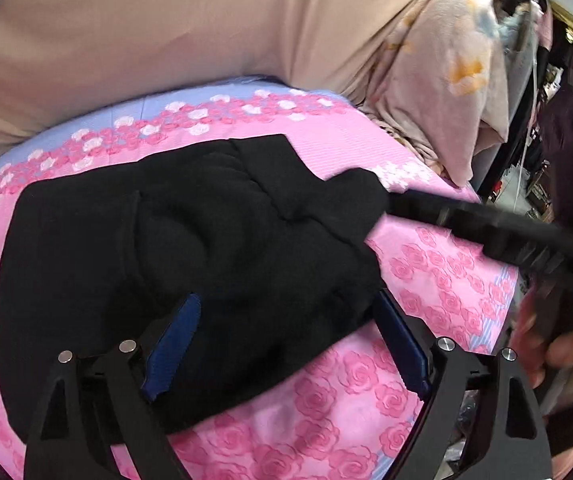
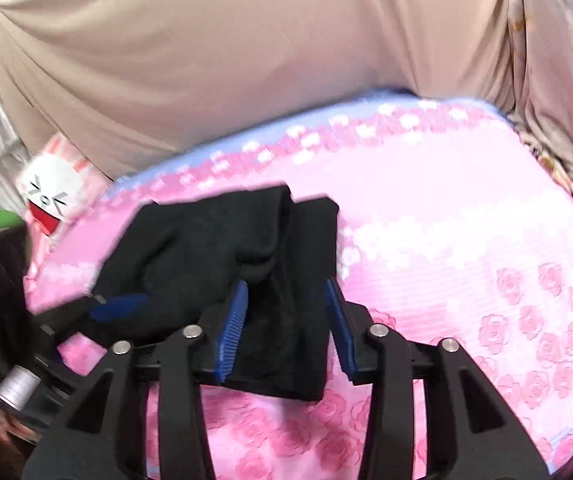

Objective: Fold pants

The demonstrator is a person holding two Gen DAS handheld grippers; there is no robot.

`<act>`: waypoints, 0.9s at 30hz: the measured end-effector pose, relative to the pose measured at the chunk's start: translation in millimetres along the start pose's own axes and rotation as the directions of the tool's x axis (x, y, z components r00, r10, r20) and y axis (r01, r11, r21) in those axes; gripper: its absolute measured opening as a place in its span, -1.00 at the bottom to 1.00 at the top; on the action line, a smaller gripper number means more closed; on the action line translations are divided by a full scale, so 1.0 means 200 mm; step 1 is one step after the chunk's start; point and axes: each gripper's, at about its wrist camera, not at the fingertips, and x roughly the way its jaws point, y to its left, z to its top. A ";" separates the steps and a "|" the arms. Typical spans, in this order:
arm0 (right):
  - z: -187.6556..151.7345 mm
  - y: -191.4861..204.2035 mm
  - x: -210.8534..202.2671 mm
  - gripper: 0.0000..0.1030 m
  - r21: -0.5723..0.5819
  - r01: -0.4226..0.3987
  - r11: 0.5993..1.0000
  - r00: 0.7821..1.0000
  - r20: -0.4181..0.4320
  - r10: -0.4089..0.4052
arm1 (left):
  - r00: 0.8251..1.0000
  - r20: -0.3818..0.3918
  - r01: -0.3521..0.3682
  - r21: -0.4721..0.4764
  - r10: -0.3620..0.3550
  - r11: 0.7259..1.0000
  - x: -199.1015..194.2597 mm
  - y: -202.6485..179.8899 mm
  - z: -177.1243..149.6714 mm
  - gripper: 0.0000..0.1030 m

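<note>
I see the black pants [image 1: 174,248] lying bunched and partly folded on the pink rose-print sheet [image 1: 426,280], and I take them as my landmark. My left gripper [image 1: 286,344] stands over their near edge with its jaws spread wide; the blue pads [image 1: 174,344] straddle the cloth without pressing it, one over the fabric, the other at its near right edge by the sheet. From the right wrist view, my right gripper [image 2: 284,324] hovers over the near end of the pants [image 2: 222,248] with its jaws parted; a dark strip of the cloth lies between the blue fingers [image 2: 230,328], and I see no pinch on it. In the left wrist view the right gripper [image 1: 486,232] shows as a blurred black bar reaching the pants' far right corner, with a hand [image 1: 558,344] behind it at the frame's right edge. In the right view the left gripper [image 2: 98,312] is at the pants' left side, blurred. Beyond the pants a beige cloth [image 1: 166,40] rises past the sheet's blue border. To the right of them sits a flowered pillow [image 1: 446,80]; to their left, in the right view, a white rabbit-face cushion [image 2: 52,192].
</note>
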 end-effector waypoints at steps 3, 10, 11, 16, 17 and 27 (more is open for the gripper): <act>0.03 0.10 0.04 0.49 -0.064 0.012 0.998 1.000 0.022 -0.011 | 1.000 0.013 -0.011 -0.013 0.011 1.000 -0.06 0.00 -0.02 0.66; 0.05 0.13 0.26 0.49 -0.018 -0.033 0.999 0.999 -0.044 0.032 | 0.984 0.063 -0.157 -0.113 0.165 0.981 -0.31 0.28 -0.04 0.67; 0.03 0.14 0.32 0.49 -0.015 -0.033 0.999 0.996 -0.079 0.032 | 0.979 0.062 -0.186 -0.127 0.195 0.974 -0.32 0.33 -0.05 0.67; -0.06 0.18 0.46 -0.10 -0.043 0.017 0.999 0.992 -0.123 -0.023 | 0.969 0.014 -0.240 -0.205 0.248 0.949 -0.29 0.50 -0.07 0.67; -0.05 0.20 0.41 -0.63 -0.059 0.024 0.998 0.995 -0.099 -0.030 | 0.967 0.010 -0.246 -0.208 0.253 0.947 -0.29 0.52 -0.08 0.67; -0.12 0.15 0.46 -0.53 -0.104 0.219 0.970 0.969 -0.095 -0.229 | 0.964 -0.015 -0.263 -0.196 0.265 0.945 -0.22 0.54 -0.10 0.67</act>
